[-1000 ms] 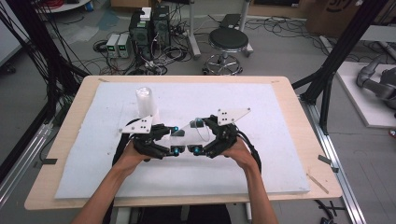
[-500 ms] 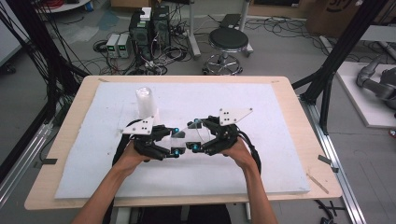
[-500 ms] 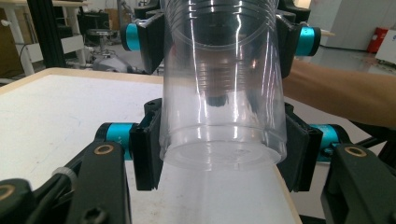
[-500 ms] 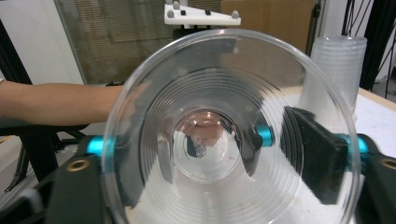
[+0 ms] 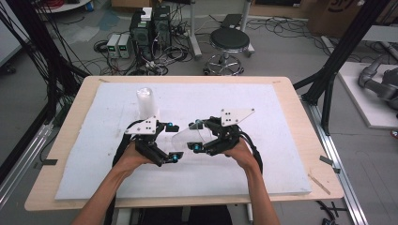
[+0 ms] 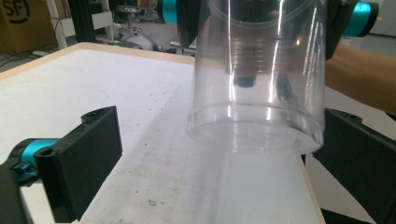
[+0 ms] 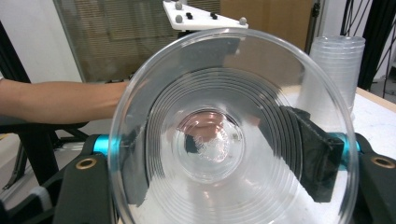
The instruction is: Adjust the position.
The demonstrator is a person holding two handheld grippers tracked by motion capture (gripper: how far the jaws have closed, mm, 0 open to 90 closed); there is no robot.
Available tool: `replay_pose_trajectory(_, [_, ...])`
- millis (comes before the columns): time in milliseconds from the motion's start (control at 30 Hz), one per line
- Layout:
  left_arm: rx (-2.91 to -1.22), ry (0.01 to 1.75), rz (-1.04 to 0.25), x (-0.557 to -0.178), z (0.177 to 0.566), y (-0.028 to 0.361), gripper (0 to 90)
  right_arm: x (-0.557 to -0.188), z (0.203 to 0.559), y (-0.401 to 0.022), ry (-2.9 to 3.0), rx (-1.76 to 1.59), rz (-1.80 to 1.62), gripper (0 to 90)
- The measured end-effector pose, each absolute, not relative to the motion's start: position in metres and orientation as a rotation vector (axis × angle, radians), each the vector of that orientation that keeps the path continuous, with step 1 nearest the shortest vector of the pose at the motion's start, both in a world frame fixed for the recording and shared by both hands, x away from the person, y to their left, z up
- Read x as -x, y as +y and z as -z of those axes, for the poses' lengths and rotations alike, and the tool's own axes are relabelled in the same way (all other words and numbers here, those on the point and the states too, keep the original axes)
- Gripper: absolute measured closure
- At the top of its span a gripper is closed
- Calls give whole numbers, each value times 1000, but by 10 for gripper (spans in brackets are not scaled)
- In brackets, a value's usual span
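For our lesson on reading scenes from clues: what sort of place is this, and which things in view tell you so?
Probably a robotics lab or workshop: computer towers with tangled cables on the bare floor, black metal framing around a padded test table, and a stack of clear plastic cups for handling trials.

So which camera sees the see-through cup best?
The right gripper view: the clear cup faces the lens, mouth and ringed bottom visible, jaws pressing both sides. The left gripper view shows its base end; the high view, a faint shape.

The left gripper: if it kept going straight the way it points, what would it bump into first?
Most likely the clear cup, held by the right gripper; it hangs right ahead between the left gripper's open jaws.
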State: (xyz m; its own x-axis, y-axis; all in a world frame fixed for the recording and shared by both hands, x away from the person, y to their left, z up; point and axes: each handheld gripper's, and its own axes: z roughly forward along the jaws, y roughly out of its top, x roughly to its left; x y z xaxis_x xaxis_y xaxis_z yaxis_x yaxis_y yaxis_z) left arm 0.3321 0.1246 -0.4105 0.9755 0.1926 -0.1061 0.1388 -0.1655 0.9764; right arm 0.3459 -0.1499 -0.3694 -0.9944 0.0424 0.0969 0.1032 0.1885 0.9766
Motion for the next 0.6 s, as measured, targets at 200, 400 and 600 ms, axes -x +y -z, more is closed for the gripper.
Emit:
replay_pose_trajectory(200, [-1838, 302, -110, -325, 408, 129, 17, -346, 368, -154, -2416, 173, 1952, 314])
replay_pose_trajectory(400, [-1875, 451, -205, -314, 413, 147, 24, -349, 359, -157, -2565, 313, 1844, 313])
replay_pose_trajectory(600, [-1867, 649, -367, -305, 430, 180, 24, -355, 350, -150, -2817, 509, 1582, 314])
